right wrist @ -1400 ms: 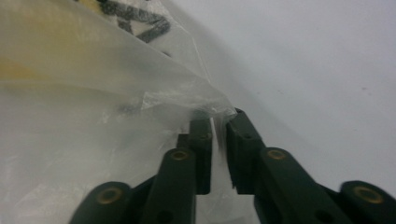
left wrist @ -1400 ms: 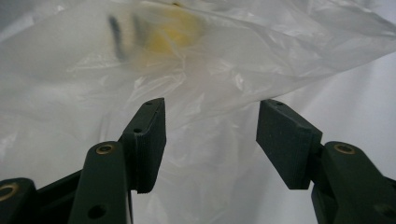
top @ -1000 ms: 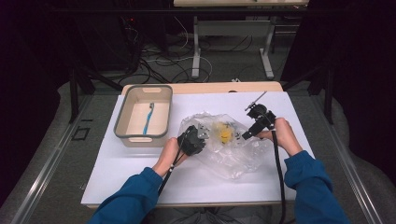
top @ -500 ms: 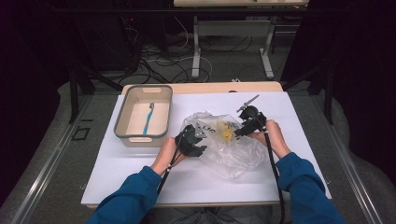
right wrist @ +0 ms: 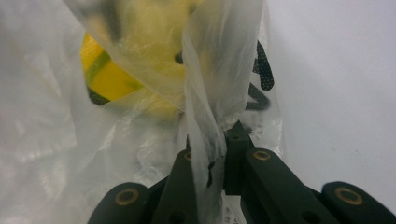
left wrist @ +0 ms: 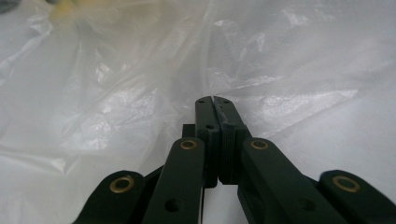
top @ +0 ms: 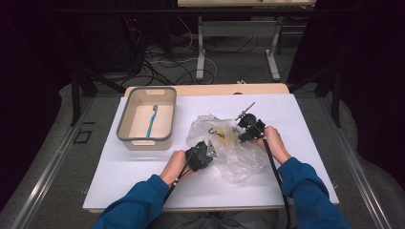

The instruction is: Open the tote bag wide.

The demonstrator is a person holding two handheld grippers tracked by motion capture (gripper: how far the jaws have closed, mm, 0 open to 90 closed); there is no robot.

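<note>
The right gripper (top: 246,128) has slid inward, clamped on the plastic bag (top: 229,148) – the left gripper (top: 203,153) pinches film too – opening it, probably.

I note the bag (top: 229,148) is thin clear plastic, crinkled and glossy. I see the left gripper (left wrist: 215,100) and right gripper (right wrist: 219,135) as matt black plastic with brass-coloured rivets. Table (top: 143,167): smooth matt white. Tub (top: 125,119): smooth beige plastic, grey rim.
</note>
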